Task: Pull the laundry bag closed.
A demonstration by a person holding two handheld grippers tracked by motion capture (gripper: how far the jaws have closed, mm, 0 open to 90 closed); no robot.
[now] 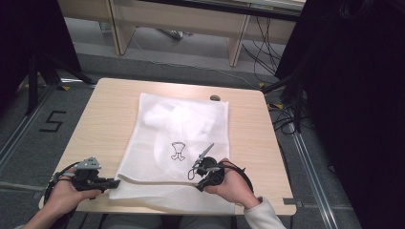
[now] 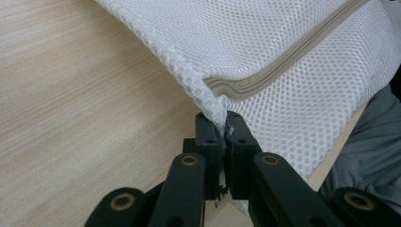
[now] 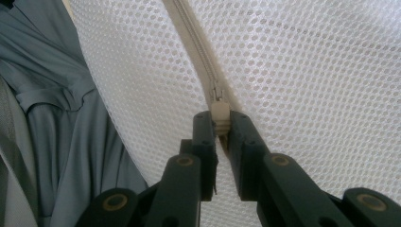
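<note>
Where the white mesh laundry bag lies flat mid-counter, left tool is clenched on its near-left corner at the zipper's end. Right tool pinches the zipper pull. Small dark knob beyond the bag's far edge.

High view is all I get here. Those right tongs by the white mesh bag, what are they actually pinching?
Observer: The right tongs are shut on the zipper pull of the mesh bag.
Operator: And the left tongs?
Observer: The left tongs clamp the bag's corner edge, right where the zipper ends.
Operator: Anything below the table edge?
Observer: Grey clothing on the person's lap shows beside the bag in the right gripper view.
</note>
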